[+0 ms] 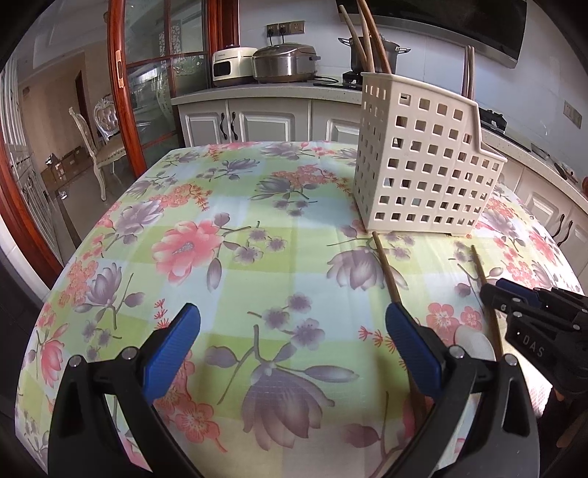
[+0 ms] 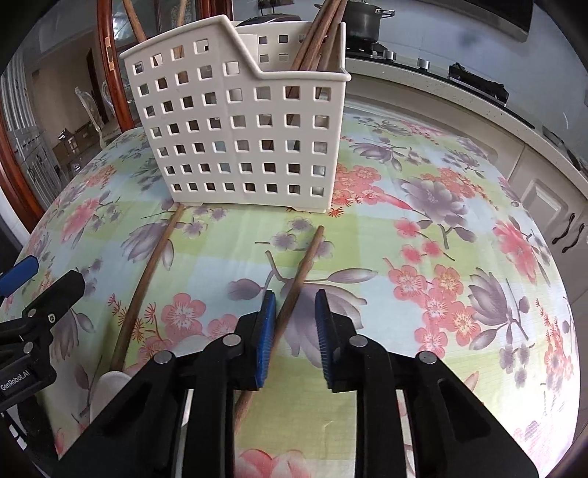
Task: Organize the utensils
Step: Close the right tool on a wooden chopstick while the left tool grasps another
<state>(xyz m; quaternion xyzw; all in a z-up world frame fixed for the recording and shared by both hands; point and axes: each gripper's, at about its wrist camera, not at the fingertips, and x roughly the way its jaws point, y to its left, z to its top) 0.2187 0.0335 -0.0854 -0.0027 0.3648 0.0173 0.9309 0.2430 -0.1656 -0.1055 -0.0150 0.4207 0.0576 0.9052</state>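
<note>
A cream perforated utensil holder (image 1: 422, 161) (image 2: 239, 121) stands on the floral tablecloth with several wooden utensils (image 2: 316, 36) in it. Two wooden sticks lie in front of it: one (image 2: 297, 286) (image 1: 485, 294) runs between my right gripper's (image 2: 294, 312) pads, which are partly open and not clamped on it. The other (image 2: 147, 283) (image 1: 389, 275) lies left, ending near a white spoon-like piece (image 2: 110, 386). My left gripper (image 1: 294, 327) is wide open and empty over the cloth, its right finger (image 1: 411, 345) beside the left stick.
The table (image 1: 228, 220) has a floral cloth and drops off at the left and near edges. Behind are kitchen counters (image 1: 264, 90) with cookers, a pot on a stove (image 2: 364, 18), and a red-framed glass door (image 1: 121, 92) at left.
</note>
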